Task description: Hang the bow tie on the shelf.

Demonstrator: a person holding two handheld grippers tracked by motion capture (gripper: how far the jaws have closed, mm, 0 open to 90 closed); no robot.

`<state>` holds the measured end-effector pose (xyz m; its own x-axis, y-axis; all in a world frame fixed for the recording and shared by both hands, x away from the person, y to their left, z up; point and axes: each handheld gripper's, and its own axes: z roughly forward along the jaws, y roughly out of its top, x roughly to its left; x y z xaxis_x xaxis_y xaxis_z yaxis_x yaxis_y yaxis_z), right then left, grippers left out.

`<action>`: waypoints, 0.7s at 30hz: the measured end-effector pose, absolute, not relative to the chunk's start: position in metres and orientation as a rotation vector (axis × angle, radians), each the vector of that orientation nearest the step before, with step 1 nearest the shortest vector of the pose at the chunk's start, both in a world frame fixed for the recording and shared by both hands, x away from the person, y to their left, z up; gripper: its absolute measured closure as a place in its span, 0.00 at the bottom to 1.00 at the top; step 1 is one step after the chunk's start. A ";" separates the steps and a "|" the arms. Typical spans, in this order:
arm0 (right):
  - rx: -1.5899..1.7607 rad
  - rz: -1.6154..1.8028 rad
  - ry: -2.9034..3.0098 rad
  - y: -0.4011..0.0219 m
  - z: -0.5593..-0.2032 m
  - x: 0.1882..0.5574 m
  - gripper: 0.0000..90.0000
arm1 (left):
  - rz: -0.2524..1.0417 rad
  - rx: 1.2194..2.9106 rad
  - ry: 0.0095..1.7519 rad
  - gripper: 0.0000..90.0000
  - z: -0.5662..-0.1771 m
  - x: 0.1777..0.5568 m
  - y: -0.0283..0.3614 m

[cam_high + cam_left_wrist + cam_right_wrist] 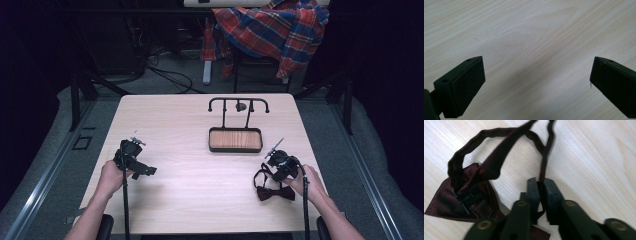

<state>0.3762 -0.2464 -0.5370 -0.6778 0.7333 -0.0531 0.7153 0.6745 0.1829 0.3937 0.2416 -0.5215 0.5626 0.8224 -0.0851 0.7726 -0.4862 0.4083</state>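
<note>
Table [200, 200]: light wood top, sitting on a grey floor, with the person's two forearms coming in from the near edge.

Left gripper [131, 157]: being held in the left hand [111, 175] near the table's left side. In the left gripper view its jaws are standing wide apart over bare wood, gripping nothing.

Right gripper [280, 162]: being held in the right hand [306, 182] near the table's right side. In the right gripper view its jaws are pressing closed on the thin strap [544, 162] of the bow tie.

Bow tie [275, 192]: dark red, lying flat on the table near the right front, just beside the right hand. Its strap is looping up from the bow toward the right gripper.

Stand [239, 105]: black metal rack with hooked arms, rising upright from a shallow tray [235, 149] with a wooden floor, sitting at the table's far centre, well apart from both grippers.

Plaid shirt [275, 27]: red, blue and white, draping over a chair beyond the far edge of the table.
</note>
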 end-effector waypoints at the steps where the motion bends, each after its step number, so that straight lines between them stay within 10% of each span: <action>1: 1.212 0.245 2.744 -0.247 -0.537 0.375 0.97 | 0.170 2.398 1.294 0.00 -0.522 0.394 0.242; 21: 1.103 0.446 2.498 -0.250 -0.493 0.360 0.98 | 0.173 2.412 1.293 0.00 -0.522 0.394 0.241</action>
